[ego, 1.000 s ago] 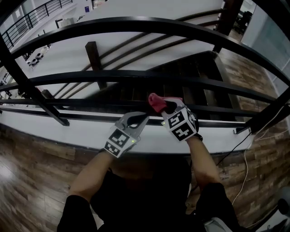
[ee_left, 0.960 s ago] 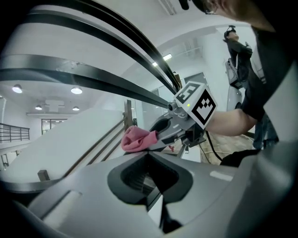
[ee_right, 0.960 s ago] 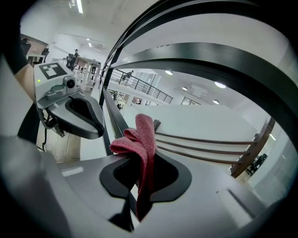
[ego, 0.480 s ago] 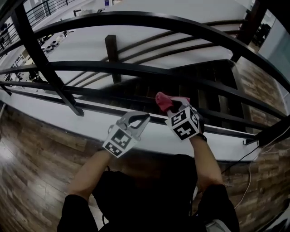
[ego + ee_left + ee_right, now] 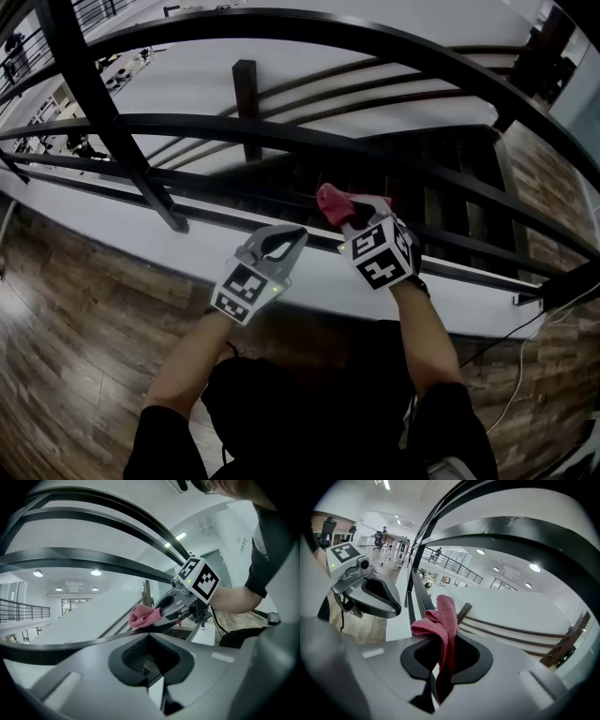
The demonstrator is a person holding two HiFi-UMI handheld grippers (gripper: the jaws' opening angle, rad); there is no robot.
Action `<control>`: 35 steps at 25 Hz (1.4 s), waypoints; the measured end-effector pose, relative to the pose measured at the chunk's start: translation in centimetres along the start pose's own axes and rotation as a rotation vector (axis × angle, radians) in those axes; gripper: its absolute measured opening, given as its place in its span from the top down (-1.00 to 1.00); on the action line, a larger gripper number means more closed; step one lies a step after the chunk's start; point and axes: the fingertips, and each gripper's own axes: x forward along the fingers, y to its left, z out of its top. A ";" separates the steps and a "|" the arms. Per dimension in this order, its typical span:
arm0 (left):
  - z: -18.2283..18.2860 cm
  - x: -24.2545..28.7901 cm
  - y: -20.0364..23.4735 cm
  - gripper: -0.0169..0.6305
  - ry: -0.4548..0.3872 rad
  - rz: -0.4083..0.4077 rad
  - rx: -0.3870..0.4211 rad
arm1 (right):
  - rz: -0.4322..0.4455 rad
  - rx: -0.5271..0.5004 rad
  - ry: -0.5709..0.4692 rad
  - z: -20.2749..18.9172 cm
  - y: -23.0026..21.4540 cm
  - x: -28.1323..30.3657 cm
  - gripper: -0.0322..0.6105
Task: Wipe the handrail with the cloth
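Clamped between the jaws of the right gripper (image 5: 349,223), the pink terry cloth (image 5: 328,202) stands right at a thin black metal lower bar (image 5: 234,223) of the railing. Just to its left is the left gripper (image 5: 284,242), jaws together, with its tips at that same bar. The thick black curved metal handrail (image 5: 394,45) arches beyond both. Dark wooden stairs (image 5: 441,159) lie behind the bars, and brown plank floor (image 5: 66,319) is on the near side.
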 end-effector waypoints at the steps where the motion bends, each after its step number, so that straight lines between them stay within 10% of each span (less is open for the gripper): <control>1: -0.2 -0.2 0.4 0.95 0.002 0.008 -0.007 | 0.007 0.000 -0.002 0.4 0.3 0.3 0.74; 35: -5.3 -12.0 12.0 0.95 0.015 0.272 -0.164 | 0.092 -0.139 -0.057 15.0 11.4 9.4 0.74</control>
